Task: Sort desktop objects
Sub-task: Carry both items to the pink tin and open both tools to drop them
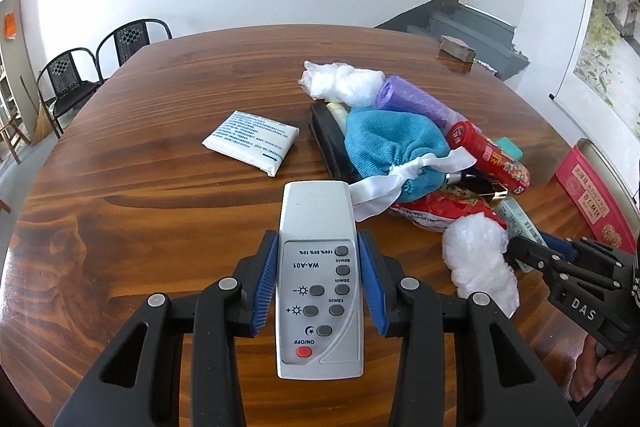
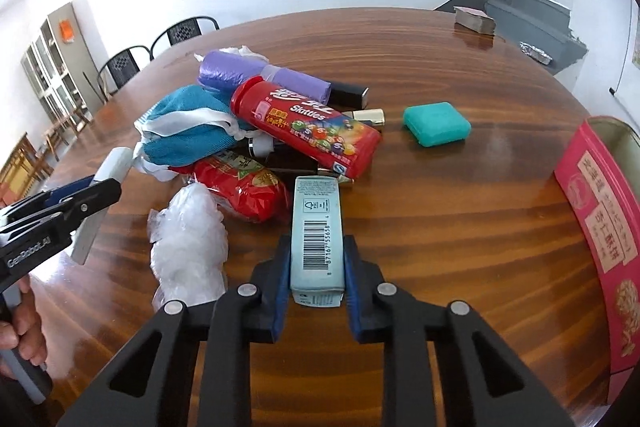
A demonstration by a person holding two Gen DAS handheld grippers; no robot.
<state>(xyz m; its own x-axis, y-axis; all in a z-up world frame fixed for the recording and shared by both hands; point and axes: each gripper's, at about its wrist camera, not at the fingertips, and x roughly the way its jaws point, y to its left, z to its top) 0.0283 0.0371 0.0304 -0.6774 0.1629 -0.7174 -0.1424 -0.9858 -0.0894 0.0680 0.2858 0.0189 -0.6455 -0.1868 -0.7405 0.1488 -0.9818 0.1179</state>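
My left gripper (image 1: 319, 253) is shut on a grey remote control (image 1: 319, 279) and holds it just above the wooden table (image 1: 160, 163). My right gripper (image 2: 317, 251) is shut on a pale blue barcoded box (image 2: 318, 239). The right gripper also shows at the right in the left wrist view (image 1: 532, 255). The left gripper with the remote shows at the left in the right wrist view (image 2: 80, 203). Ahead lies a pile: a blue drawstring pouch (image 1: 392, 151), a red Skittles tube (image 2: 308, 127), a purple bag roll (image 2: 256, 75) and a red snack packet (image 2: 244, 191).
A white tissue pack (image 1: 252, 141) lies alone left of the pile. A crumpled clear plastic wad (image 2: 188, 247) lies between the grippers. A teal case (image 2: 436, 123) sits right of the pile. A pink tin box (image 2: 600, 227) stands at the right edge. Chairs (image 1: 100, 63) stand beyond the table.
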